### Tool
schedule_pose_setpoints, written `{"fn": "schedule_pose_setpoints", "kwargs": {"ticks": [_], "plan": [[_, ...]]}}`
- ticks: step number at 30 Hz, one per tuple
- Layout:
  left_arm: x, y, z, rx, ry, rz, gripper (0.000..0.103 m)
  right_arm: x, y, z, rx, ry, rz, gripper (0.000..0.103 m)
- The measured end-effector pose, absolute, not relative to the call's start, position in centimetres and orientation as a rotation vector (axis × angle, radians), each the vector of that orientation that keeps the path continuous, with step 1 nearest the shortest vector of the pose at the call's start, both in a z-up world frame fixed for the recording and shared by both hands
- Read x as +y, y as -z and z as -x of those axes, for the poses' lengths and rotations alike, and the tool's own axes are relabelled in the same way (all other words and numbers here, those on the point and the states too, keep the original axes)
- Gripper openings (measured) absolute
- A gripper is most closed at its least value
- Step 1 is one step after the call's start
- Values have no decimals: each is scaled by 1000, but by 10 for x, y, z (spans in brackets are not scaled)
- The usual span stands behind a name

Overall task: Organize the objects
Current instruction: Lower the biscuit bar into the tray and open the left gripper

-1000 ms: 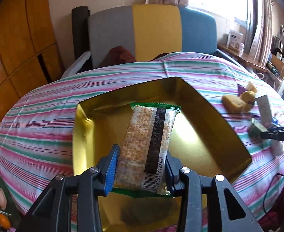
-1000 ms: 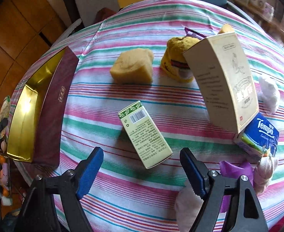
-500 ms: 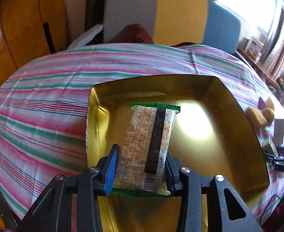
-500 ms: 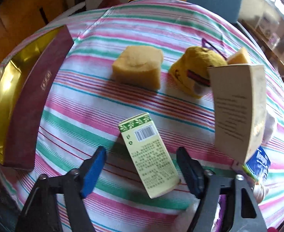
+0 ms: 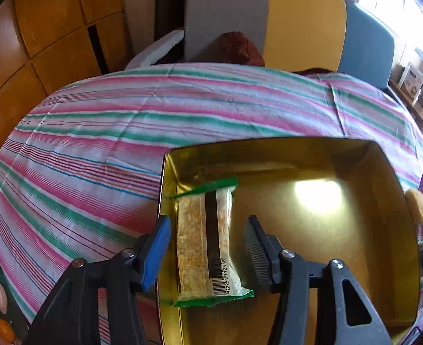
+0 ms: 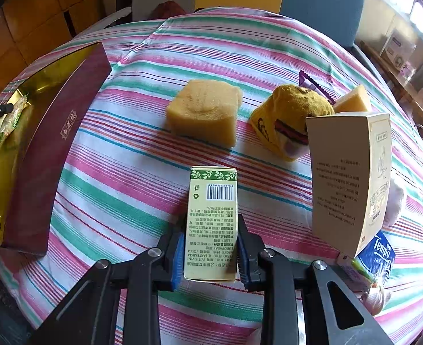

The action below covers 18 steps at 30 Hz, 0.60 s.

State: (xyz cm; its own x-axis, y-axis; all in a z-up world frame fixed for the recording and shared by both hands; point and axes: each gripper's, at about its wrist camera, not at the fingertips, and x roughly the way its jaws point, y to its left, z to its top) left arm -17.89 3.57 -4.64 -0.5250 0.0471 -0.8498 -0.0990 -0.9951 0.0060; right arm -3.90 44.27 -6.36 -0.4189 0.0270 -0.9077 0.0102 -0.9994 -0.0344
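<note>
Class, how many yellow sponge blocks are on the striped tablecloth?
2: one sponge block mid-table, beyond the gripped green box; another partly hidden behind the tall cream box. More may be hidden.

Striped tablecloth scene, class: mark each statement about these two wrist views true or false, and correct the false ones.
1. The green-edged snack packet lies inside the gold-lined box. True.
2. The left gripper clamps the packet. False: its jaws are opening, clear of it.
3. The right gripper grips the pale green carton. True.
4. The yellow sponge block sits in the box. False: it rests on the tablecloth.
</note>
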Motion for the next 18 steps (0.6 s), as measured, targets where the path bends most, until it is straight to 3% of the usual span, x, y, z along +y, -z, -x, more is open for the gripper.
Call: {"fn": "schedule_pose_setpoints", "kwargs": {"ticks": [10, 13, 18], "plan": [[10, 21, 119, 76, -2728, 1352, 56, 438, 64, 38, -66, -2639, 1702, 30], [16, 22, 99, 54, -2646, 1351, 49, 436, 64, 39, -64, -2637, 1705, 30], [37, 42, 113, 0, -2522, 1443, 49, 431, 64, 37, -86, -2643, 1705, 30]]}}
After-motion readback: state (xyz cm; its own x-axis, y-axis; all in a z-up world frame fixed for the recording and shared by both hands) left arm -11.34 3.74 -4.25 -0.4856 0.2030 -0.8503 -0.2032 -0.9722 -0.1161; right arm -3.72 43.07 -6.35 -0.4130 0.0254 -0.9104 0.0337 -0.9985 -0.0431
